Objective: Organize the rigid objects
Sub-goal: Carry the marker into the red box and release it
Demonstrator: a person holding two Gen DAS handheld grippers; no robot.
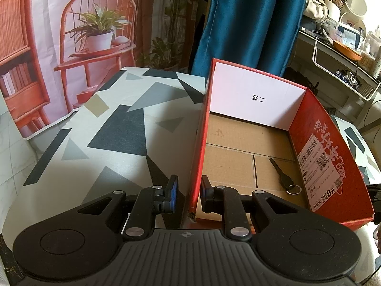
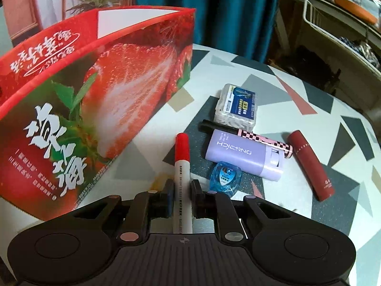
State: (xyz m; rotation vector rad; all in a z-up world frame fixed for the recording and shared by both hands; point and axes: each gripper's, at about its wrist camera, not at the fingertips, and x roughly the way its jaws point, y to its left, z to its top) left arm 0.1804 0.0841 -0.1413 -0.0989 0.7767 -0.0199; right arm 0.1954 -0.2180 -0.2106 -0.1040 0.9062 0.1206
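A red strawberry-print cardboard box (image 1: 331, 147) stands open on the patterned table; a black key with a ring (image 1: 284, 177) lies on its brown floor. My left gripper (image 1: 189, 191) straddles the box's near left wall, one finger outside and one inside, jaws close to the wall. In the right wrist view the box (image 2: 95, 90) is at the left. My right gripper (image 2: 182, 189) is closed on a white marker with a red cap (image 2: 182, 157), which lies between the fingers pointing forward.
Right of the marker lie a blue heart-shaped case (image 2: 225, 181), a lilac rectangular case (image 2: 245, 155), a pink-and-black checkered tube (image 2: 252, 139), a dark red tube (image 2: 310, 164) and a clear box of cotton swabs (image 2: 237, 107). A teal curtain (image 1: 250, 23) hangs behind the table.
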